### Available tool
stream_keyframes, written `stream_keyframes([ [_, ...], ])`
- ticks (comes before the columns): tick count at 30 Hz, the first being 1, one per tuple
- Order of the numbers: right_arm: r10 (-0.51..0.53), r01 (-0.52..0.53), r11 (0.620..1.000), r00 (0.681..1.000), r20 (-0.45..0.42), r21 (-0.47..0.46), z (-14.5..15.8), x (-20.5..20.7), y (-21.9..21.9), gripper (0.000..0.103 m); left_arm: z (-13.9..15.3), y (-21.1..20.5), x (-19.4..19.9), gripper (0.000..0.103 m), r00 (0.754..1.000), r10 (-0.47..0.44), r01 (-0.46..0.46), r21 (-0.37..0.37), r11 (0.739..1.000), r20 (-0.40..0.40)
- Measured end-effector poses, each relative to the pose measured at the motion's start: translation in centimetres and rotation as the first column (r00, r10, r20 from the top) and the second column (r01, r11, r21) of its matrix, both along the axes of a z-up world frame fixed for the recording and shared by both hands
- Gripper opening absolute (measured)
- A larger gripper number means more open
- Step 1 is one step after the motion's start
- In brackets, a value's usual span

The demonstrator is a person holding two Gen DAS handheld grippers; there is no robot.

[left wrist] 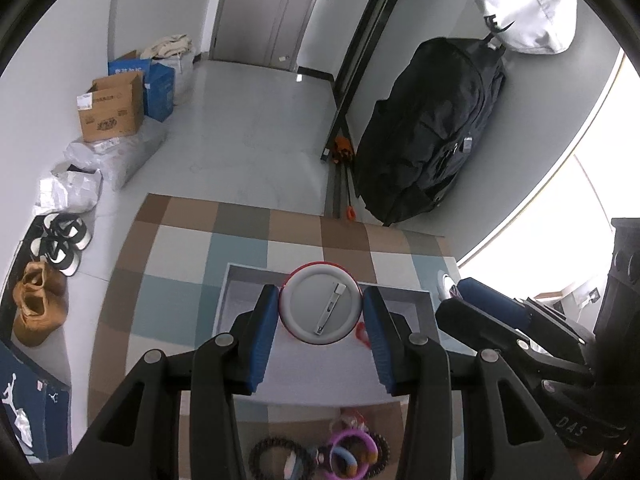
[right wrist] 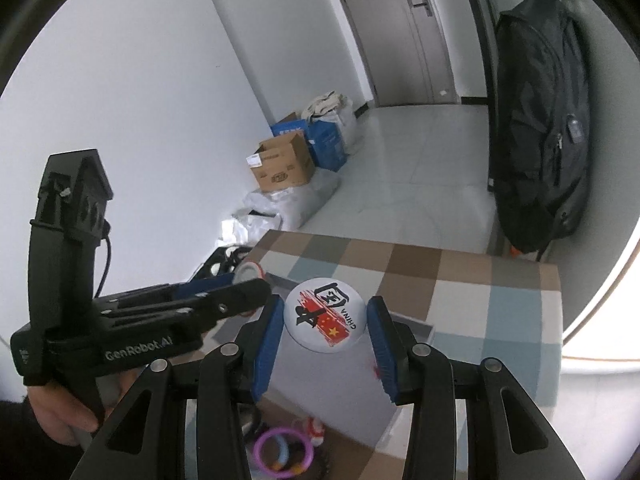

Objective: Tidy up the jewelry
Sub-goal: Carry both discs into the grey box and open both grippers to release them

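In the left wrist view, my left gripper (left wrist: pixel 320 308) is shut on a round pin badge (left wrist: pixel 319 303) with a red rim, its grey back and pin facing the camera. It hangs over a shallow white tray (left wrist: pixel 240 280) on the checked tablecloth (left wrist: pixel 180 248). In the right wrist view, my right gripper (right wrist: pixel 325 320) is shut on a white badge (right wrist: pixel 324 316) printed with a red flag and "CHINA". The left gripper (right wrist: pixel 256 282) is beside it on the left, a hand (right wrist: pixel 60 412) holding its grip. A purple bracelet (left wrist: pixel 354 446) and a black beaded one (left wrist: pixel 276 456) lie below the tray.
A small red item (left wrist: pixel 363 334) lies in the tray. Beyond the table's far edge there is grey floor, with cardboard boxes (left wrist: pixel 112 108), shoes (left wrist: pixel 62 242) and plastic bags along the left wall. A black backpack (left wrist: pixel 432 132) hangs at the right by a door.
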State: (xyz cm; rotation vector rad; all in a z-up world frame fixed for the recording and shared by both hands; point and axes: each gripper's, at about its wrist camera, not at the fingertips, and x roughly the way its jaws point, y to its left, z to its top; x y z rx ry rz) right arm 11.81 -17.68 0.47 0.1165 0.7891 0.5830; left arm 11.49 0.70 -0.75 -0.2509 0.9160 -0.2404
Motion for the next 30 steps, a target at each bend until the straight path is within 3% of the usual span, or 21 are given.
stream_keyframes([
  [19, 0.002, 0.001, 1.0, 0.989, -0.145, 0.024, -4.4, 2.8, -1.0, 0.042, -3.3, -0.6, 2.9, 0.037, 0.992, -0.084, 0.078, -0.062, 0.995, -0.093],
  [30, -0.016, 0.017, 1.0, 0.992, -0.124, 0.009, -4.6, 2.9, -1.2, 0.043, -3.9, -0.3, 3.4, 0.038, 0.989, -0.108, 0.096, -0.113, 0.989, -0.101],
])
